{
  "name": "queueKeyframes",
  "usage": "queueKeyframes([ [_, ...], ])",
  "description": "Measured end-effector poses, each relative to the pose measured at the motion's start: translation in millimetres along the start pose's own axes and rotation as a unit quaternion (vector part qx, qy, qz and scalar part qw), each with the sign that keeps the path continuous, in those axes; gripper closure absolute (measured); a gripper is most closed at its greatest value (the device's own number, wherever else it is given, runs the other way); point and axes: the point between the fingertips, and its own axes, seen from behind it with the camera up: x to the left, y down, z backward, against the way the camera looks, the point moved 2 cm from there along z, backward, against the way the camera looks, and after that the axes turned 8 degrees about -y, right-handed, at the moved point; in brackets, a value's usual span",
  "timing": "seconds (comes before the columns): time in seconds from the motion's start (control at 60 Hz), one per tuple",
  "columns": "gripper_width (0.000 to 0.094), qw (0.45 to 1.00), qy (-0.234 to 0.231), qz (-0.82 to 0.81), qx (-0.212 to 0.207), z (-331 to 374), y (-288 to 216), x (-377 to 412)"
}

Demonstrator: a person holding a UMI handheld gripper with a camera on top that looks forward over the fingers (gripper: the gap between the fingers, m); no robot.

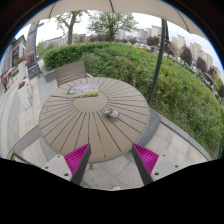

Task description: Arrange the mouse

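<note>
Outdoors, the gripper view looks down over a round slatted table (85,125) on a terrace, with a chair (70,72) pulled up at its far side and a green hedge (150,70) behind. The gripper (111,160) hangs above the near rim, its fingers spread wide with nothing between them; the pink pads (76,157) face each other across bare slats. A small pale object, probably the mouse (111,114), though it is too small to be sure, lies right of the table's middle, well beyond the fingers. What looks like a mat with a green item (84,91) sits at the far side. By my judgement the task has barely begun: the mouse is ungrasped, and approach, pickup and placing all remain.
</note>
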Motion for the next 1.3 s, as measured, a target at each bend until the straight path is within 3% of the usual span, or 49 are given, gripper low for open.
queueKeyframes([
  [0.45,0.0084,0.998,0.016,-0.029,-0.048,-69,3,-51],
  [0.783,0.0087,0.995,-0.011,-0.01,-0.094,-201,-30,-70],
  [1.3,0.0082,0.995,-0.05,-0.01,-0.091,-330,-90,-75],
])
